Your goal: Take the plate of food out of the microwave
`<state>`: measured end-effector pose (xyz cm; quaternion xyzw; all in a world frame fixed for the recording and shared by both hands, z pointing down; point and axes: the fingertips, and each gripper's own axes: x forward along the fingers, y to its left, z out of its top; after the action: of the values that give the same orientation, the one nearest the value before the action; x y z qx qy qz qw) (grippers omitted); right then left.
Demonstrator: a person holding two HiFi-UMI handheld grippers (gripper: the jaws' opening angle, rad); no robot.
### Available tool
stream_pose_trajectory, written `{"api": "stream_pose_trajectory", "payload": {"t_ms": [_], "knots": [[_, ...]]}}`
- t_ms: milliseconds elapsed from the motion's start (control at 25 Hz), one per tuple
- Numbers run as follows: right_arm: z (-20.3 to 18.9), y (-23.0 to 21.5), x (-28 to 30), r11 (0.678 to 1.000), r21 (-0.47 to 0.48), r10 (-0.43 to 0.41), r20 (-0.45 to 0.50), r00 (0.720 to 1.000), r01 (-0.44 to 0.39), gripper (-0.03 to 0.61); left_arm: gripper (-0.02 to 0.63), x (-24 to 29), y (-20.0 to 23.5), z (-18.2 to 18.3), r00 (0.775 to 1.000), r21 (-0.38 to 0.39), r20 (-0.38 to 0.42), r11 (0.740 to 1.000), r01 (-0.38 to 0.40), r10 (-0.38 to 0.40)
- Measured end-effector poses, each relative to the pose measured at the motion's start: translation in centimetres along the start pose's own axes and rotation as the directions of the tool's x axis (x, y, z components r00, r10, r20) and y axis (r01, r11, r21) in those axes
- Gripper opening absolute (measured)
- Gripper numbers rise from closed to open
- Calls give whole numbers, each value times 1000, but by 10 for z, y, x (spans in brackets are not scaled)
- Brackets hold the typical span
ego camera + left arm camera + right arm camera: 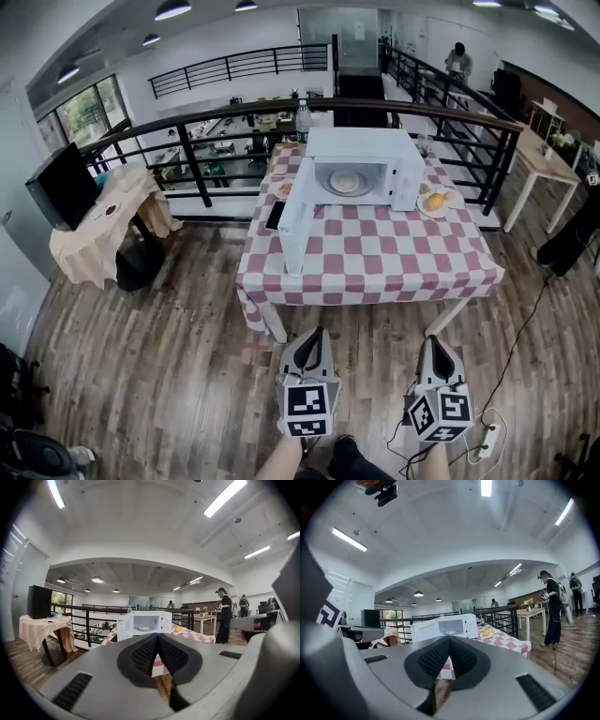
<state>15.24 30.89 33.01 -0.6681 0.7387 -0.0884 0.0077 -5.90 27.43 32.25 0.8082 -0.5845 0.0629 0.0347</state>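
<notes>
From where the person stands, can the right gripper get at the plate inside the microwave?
Probably not yet. The right gripper, jaws shut, hangs over the floor short of the table; the plate sits in the microwave. The open door leaves the way free.

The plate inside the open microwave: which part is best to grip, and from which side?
Probably its near rim, coming level through the open front: the plate lies flat inside the microwave, whose walls close every other side; the door stands swung aside.
</notes>
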Motion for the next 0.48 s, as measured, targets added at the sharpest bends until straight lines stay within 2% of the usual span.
{"api": "stream_pose_trajectory", "payload": {"t_ms": [240,480], "knots": [[5,-23,38,1000,7,29,-11,1000,-29,-6,29,37,-6,6,1000,3,-7,1000,-29,29],[2,-28,70,997,25,75,-17,997,-74,-6,29,58,-4,-1,997,0,-29,998,-64,64]]}}
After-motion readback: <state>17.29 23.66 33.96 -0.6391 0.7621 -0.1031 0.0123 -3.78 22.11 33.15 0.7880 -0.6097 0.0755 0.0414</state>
